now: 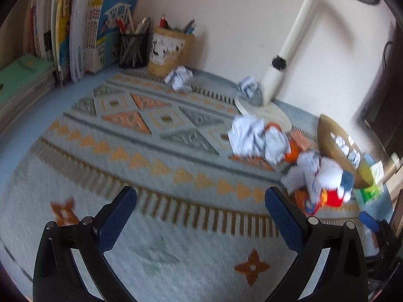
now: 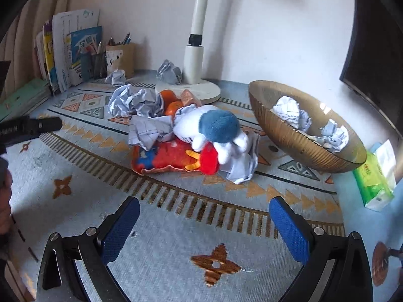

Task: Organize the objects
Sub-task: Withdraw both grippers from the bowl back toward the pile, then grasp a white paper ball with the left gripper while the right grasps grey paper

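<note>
With both my left gripper (image 1: 200,205) and right gripper (image 2: 204,215) wide open and empty over the counter (image 2: 161,249), the plush toy (image 2: 210,132) lies mid-frame ahead of the right jaws, the nearer pair, left of the bowl (image 2: 284,130).

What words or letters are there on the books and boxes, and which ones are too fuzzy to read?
"F": a big letter on the yellow book cover, the rest hidden.
Blue book cover: large printed characters, too blurred to read.
Green tissue pack: print too small to read.
Black bar at the left edge of the right wrist view: white lettering, too blurred to read.
Green flat book stack: print too blurred.
</note>
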A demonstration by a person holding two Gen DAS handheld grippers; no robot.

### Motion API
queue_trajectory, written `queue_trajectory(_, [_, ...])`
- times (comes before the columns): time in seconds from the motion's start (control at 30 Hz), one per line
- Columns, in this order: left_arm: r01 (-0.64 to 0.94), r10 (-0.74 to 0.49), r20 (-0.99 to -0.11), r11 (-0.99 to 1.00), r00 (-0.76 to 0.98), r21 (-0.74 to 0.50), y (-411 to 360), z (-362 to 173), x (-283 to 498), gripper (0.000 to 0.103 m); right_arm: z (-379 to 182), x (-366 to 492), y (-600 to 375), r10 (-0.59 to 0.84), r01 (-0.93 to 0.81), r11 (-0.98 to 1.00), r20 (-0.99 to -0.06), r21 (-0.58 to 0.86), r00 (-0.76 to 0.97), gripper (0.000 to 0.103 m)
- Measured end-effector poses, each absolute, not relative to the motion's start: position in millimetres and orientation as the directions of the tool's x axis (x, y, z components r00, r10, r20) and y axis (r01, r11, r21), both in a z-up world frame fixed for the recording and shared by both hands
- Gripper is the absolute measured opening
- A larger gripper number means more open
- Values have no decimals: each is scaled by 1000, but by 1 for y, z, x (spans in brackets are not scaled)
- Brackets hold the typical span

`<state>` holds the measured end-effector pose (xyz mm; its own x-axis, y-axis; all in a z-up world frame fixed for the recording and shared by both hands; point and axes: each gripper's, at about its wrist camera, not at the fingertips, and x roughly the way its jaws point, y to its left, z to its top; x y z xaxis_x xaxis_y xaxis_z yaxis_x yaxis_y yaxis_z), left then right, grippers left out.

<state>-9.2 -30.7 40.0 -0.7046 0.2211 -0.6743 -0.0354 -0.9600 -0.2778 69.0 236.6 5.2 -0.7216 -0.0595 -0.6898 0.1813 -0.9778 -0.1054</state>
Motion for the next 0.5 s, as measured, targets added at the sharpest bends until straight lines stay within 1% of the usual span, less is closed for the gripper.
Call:
queue_trajectory(0.07, [-38, 216, -661, -961, -719, -274, -41, 57, -22, 101, 21, 63, 233, -100, 203, -977, -689, -70, -718, 101])
queue_trajectory(0.13, [-32, 187, -649, -970, -738, -242, -50, 72, -41, 101, 43, 51, 228, -152, 228, -973, -677, -24, -720, 101])
queue_trajectory(0.23, [-42, 148, -643, -983, -751, -176, -60, 83, -80, 102, 73, 13, 219, -235, 239, -967, -677, 90, -698, 101])
queue_trajectory(0.3, [-23, 116, -661, -989, -742, -148, -62, 82, -115, 102, 86, -33, 214, -301, 207, -954, -688, 218, -660, 101])
queue_trajectory(0.37, [-24, 117, -684, -989, -720, -145, -64, 74, -152, 102, 86, -72, 210, -324, 149, -942, -704, 300, -632, 101])
queue_trajectory(0.4, [-25, 120, -695, -989, -709, -145, -64, 69, -166, 102, 82, -104, 205, -310, 84, -940, -722, 332, -618, 101])
queue_trajectory(0.5, [-36, 147, -710, -985, -688, -169, -63, 55, -208, 101, 66, -162, 194, -337, 18, -916, -745, 400, -576, 100])
